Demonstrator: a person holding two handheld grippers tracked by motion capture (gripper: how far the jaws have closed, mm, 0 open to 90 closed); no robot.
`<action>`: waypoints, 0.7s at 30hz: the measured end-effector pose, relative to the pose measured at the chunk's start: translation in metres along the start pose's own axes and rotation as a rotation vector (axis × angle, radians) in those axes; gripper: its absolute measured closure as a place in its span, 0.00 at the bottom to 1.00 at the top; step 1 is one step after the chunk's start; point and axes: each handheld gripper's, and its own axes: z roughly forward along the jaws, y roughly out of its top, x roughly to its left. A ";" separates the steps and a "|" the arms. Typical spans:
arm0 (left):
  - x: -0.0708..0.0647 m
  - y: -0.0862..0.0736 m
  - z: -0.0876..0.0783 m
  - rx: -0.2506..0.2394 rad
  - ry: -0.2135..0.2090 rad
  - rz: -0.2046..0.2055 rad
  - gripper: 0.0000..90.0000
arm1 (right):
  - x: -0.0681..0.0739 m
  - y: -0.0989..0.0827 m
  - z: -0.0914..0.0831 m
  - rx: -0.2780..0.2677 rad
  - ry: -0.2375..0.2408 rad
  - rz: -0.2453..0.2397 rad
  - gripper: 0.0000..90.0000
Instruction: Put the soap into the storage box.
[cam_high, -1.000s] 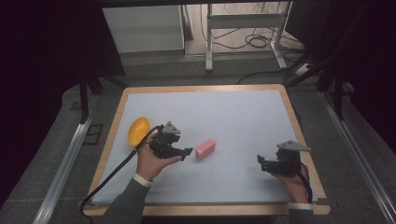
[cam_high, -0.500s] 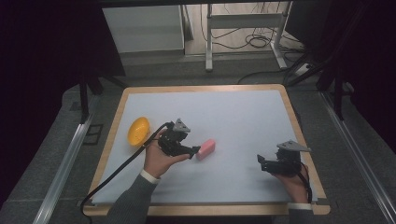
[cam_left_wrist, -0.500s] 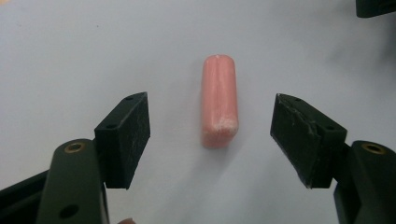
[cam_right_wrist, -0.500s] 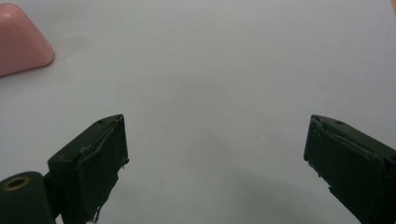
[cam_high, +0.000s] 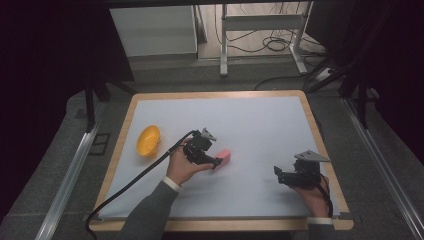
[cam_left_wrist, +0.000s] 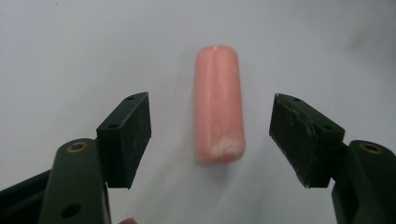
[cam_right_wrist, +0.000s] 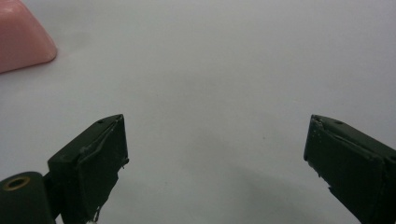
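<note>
Now the left gripper (cam_high: 216, 162) is at the pink block (cam_high: 223, 159), a little left of the middle of the table (cam_high: 260, 120). From the high view, the gripper's front end reaches the near-left end of the block, and the person's left hand (cam_high: 182, 167) holds the gripper from behind. In the left gripper view, the pink block (cam_left_wrist: 219, 105) lies flat on the white surface between the two black fingers (cam_left_wrist: 126, 137), with its long side pointing away from the camera. Both fingers stand apart from it, with a clear gap of white surface on each side, so they are open and do not press on the block. They have just been closing a little, with the block between them. The block looks slightly blurred in this view.

The right gripper (cam_high: 280, 176) is near the right edge of the table, well apart from the block, held by the right hand (cam_high: 312, 192). In the right gripper view its fingers (cam_right_wrist: 100, 163) are spread wide with nothing between them, and a corner of the pink block (cam_right_wrist: 21, 39) shows at the top left.

An orange bowl (cam_high: 148, 140) stands near the left edge of the table, apart from the left hand. A black cable (cam_high: 135, 180) trails from the left gripper toward the near-left corner.
</note>
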 end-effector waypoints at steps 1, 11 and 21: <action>0.001 0.001 0.003 0.004 -0.010 -0.007 0.34 | 0.000 0.000 0.000 0.001 -0.001 -0.002 0.07; -0.004 0.013 0.032 0.066 -0.003 -0.002 0.35 | -0.003 -0.001 -0.001 0.000 -0.004 0.008 0.07; -0.005 0.014 0.039 0.079 0.010 0.003 0.40 | -0.003 -0.001 0.000 0.004 -0.005 0.008 0.07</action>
